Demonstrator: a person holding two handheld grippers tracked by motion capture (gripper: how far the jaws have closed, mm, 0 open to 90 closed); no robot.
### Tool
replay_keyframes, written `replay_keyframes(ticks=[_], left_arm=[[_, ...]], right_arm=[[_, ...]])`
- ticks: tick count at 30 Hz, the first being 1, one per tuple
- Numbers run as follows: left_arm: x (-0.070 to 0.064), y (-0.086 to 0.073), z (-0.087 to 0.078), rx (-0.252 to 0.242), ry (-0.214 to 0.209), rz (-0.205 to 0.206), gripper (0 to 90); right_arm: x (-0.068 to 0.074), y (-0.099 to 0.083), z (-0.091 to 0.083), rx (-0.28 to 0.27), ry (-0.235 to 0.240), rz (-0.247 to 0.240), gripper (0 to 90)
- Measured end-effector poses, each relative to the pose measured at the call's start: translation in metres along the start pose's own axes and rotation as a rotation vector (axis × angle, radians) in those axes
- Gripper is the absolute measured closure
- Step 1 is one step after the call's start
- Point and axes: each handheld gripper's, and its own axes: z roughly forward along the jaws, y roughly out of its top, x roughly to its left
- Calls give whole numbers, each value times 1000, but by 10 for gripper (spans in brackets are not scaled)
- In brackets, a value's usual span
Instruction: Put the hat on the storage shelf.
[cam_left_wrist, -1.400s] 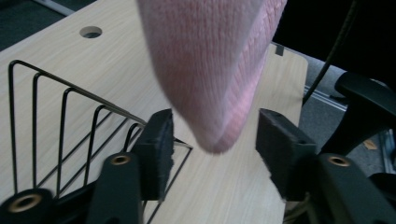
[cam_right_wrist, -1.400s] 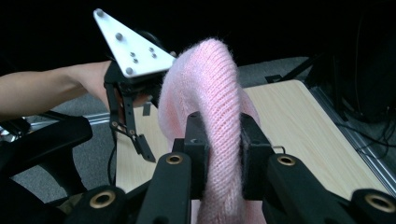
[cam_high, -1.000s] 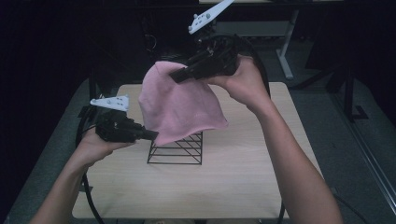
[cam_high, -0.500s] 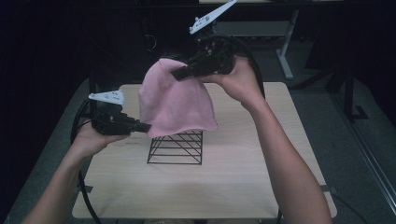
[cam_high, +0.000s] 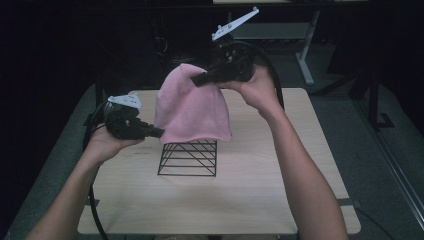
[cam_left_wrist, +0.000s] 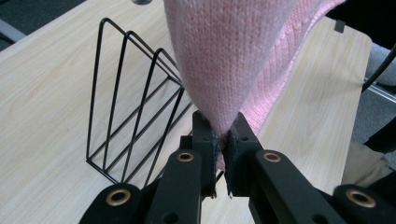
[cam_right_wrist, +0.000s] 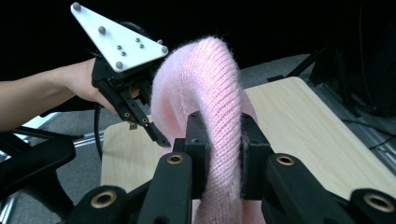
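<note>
Both claws are on the pink knit hat (cam_high: 192, 112), which hangs in the air directly above the black wire rack (cam_high: 188, 157) on the wooden table (cam_high: 260, 200). The right gripper (cam_high: 200, 79), raised high over the rack, has its jaws clamped on a thick fold at the hat's top. The left gripper (cam_high: 159, 132), just beside the rack's left edge, pinches the hat's lower rim, jaws nearly closed on it.

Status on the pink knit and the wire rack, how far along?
Done: pink knit is lifted off the table. In hand: left hand-held gripper pinches its lower edge, right hand-held gripper its top, over the wire rack. Left: lowering it onto the rack, likely, then releasing.
</note>
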Motion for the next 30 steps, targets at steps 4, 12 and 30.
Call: replay_keyframes(ticks=[4,12,30], left_arm=[[0,1,5,15,19,11,847],[-1,1,11,33,32,17,847],[3,-15,16,58,51,1,846]], right_arm=[[-2,-6,0,-5,-3,3,772],[-4,-16,-1,-9,3,9,772],[1,-24,16,8,31,-5,769]])
